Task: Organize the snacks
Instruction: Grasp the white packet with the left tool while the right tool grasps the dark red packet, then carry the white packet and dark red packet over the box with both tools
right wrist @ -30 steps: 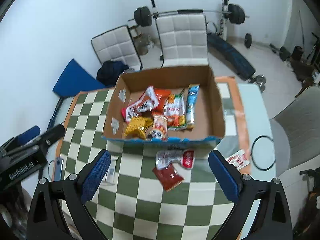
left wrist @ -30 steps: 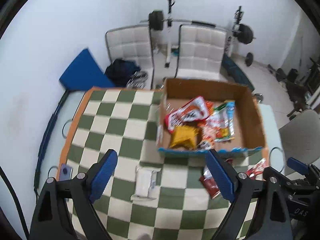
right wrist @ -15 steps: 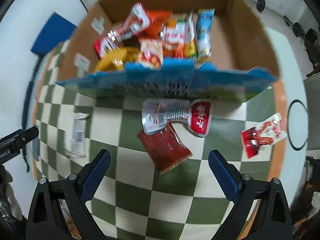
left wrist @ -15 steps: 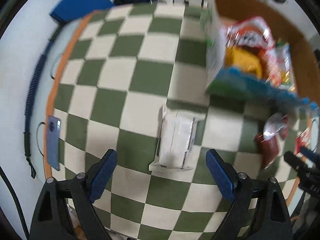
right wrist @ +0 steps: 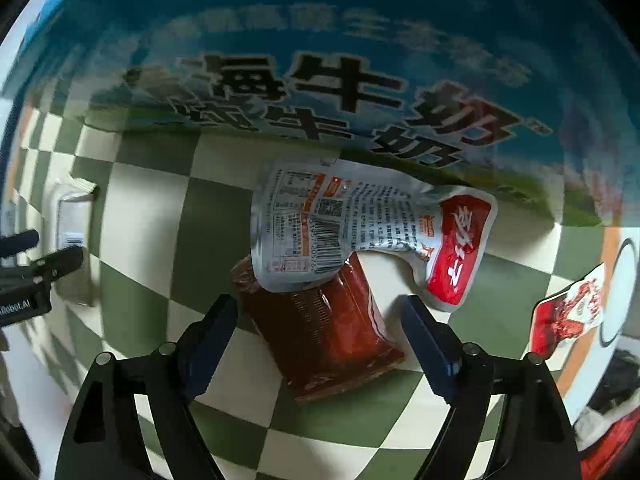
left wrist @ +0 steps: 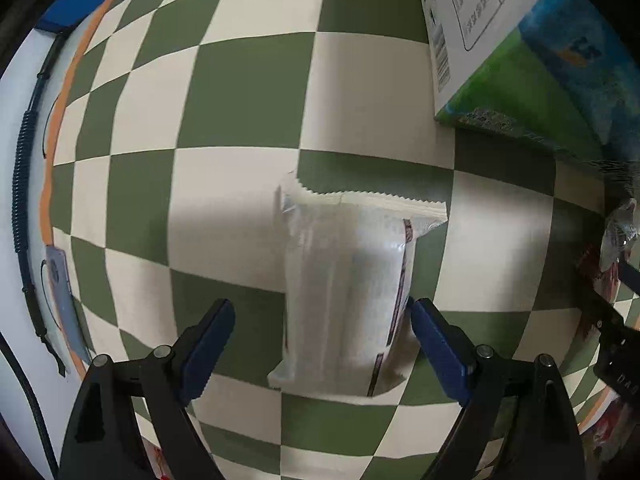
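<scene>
A white snack packet lies flat on the green-and-white checked cloth. My left gripper points down over its near half, jaws closing. The right pad is at the packet's edge and the left pad stands apart from it. In the right wrist view a dark red packet lies partly under a silver-and-red pouch. My right gripper straddles the red packet with its jaws closing, and neither pad presses on it. The printed wall of the snack box rises just behind.
The box corner stands to the upper right of the white packet. A red-and-white sachet lies to the right near a white ring. A phone and a black cable lie along the table's left edge.
Both grippers have dropped close to the table and tilted to face straight down. The box's inside has left view. The right jaws have narrowed around the dark red packet.
</scene>
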A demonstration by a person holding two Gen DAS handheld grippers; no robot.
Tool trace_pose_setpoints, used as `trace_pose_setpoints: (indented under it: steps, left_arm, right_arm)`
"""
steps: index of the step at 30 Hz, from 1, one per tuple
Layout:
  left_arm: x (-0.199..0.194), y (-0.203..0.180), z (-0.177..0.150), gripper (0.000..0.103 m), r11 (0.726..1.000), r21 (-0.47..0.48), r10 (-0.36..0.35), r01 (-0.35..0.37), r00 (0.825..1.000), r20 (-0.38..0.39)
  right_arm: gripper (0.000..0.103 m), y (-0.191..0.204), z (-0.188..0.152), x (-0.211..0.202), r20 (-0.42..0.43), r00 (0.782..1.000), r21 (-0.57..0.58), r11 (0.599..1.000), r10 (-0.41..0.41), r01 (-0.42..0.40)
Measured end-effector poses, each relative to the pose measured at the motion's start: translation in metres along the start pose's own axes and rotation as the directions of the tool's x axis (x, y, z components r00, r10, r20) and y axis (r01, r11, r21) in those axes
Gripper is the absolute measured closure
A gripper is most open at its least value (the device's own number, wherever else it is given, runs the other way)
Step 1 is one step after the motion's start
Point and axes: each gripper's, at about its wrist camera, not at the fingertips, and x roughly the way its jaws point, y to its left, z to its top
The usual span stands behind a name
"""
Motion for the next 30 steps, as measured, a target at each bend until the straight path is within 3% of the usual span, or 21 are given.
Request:
trace_pose_setpoints:
  steps: [1,3,5,8,19,25,30]
  left_arm:
    - [0.001,-0.001,0.0,0.025,1.0,-0.002,-0.002,0.002,1.0,0.001]
    - [-0.001,0.0,-0.002,0.033,1.0,-0.019,-0.023,0.023,1.0,0.008]
    - [-0.004,-0.004,-0.007,0.047,0.999,-0.029,-0.039,0.039,0.999,0.013]
    - [-0.006,-0.013,-0.018,0.047,1.0,-0.027,-0.01,0.011,1.0,0.022]
    - [-0.016,-0.046,-0.069,0.049,0.998,-0.018,-0.062,0.062,0.998,0.0]
    - [-0.05,-0.062,-0.087,0.05,0.995,-0.004,-0.104,0.104,0.994,0.036]
    - [-0.086,-0.072,-0.098,0.058,0.991,0.031,-0.133,0.13,0.987,0.088]
  right_arm:
    - [0.025,0.001,-0.001,0.001,-0.004,1.0,0.003,1.0,-0.014,0.014]
    - [0.034,0.005,-0.006,0.001,-0.006,1.0,0.016,1.0,-0.027,0.027]
    - [0.035,0.007,-0.011,0.002,-0.009,1.0,0.043,0.999,-0.019,0.02]
    - [0.039,0.007,-0.022,0.003,-0.004,1.0,0.081,0.997,-0.01,0.01]
    - [0.042,-0.019,-0.051,-0.004,-0.005,0.987,0.235,0.959,0.163,-0.158]
    - [0.041,-0.036,-0.064,-0.033,0.03,0.961,0.282,0.92,0.275,-0.272]
    - [0.041,-0.063,-0.082,-0.075,0.087,0.942,0.303,0.892,0.325,-0.336]
